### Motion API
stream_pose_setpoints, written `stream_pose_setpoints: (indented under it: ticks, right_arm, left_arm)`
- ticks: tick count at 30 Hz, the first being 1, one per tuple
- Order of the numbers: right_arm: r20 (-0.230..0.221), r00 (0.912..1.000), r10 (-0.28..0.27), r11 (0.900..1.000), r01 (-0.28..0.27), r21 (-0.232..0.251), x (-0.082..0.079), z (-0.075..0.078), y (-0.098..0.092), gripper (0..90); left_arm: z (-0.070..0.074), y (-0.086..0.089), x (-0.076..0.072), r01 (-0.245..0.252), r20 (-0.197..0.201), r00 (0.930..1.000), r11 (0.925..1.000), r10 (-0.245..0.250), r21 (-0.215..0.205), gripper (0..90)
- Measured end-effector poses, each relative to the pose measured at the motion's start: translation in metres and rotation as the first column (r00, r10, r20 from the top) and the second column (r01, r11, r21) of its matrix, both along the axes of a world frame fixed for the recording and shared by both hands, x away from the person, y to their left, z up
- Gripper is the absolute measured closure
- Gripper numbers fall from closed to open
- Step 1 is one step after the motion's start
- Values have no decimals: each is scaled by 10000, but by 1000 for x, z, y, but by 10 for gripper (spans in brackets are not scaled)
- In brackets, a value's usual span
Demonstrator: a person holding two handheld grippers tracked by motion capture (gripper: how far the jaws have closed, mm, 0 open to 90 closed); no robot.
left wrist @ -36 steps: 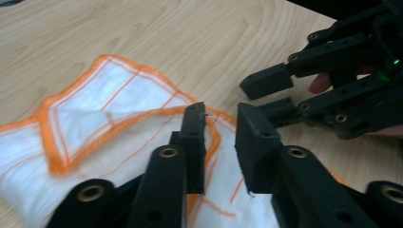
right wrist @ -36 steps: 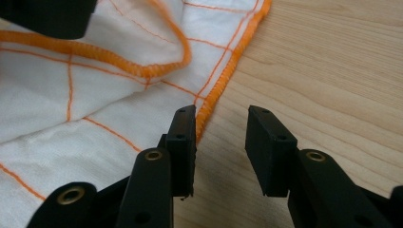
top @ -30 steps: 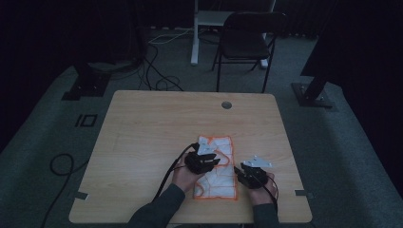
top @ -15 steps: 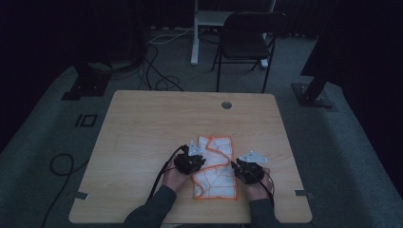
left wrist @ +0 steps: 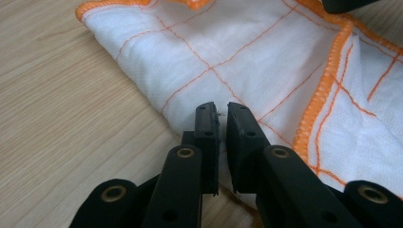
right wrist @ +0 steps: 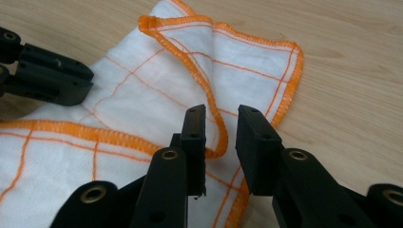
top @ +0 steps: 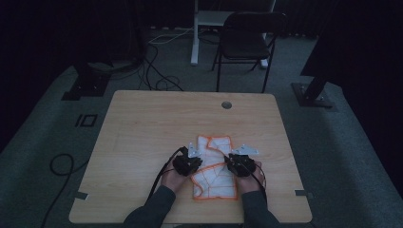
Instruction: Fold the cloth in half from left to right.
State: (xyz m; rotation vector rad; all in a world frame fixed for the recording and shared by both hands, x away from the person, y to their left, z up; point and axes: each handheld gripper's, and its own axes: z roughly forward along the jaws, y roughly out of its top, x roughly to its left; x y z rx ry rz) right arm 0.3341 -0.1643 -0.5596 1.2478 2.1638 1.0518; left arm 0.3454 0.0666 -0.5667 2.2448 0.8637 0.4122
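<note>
2 hand-held grippers work a white cloth (top: 215, 168) with orange stitching on a wooden table (top: 142, 137).

Left hand-held gripper (left wrist: 222, 118), just closing, pinches the cloth's edge; right hand-held gripper (right wrist: 221, 127), slightly parted, straddles a raised orange hem.

Both forearms come in over the desk's near edge, sleeves dark, and angle slightly toward each other. The left hand (top: 172, 179) holds the left gripper (top: 192, 163) low over the desk, a little left of the near edge's middle, its cable looping back along the forearm. Its jaws have just been closing and now stand nearly together with a fold of fabric pinched between the pads. The right hand (top: 247, 183) holds the right gripper (top: 232, 161) just beside it, toward the right edge, pointing inward at the left one. Its jaws have narrowed a little, yet a clear gap remains between them, and the pads (right wrist: 256, 137) press on nothing.
</note>
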Motion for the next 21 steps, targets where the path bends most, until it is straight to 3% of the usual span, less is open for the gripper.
stream_pose_setpoints:
  ticks: [12, 21]
  right_arm:
    - [-305, 9990, 329, 9994, -325, 114, 9, -3, 18, 722]
    - [-461, 9975, 543, 9985, -544, -14, 14, -6, 30, 716]
  left_arm:
    - [1, 20, 0, 43, 324, 9995, 9988, -59, 483, 842]
    - [4, 22, 3, -2, 445, 9990, 9962, -37, 865, 812]
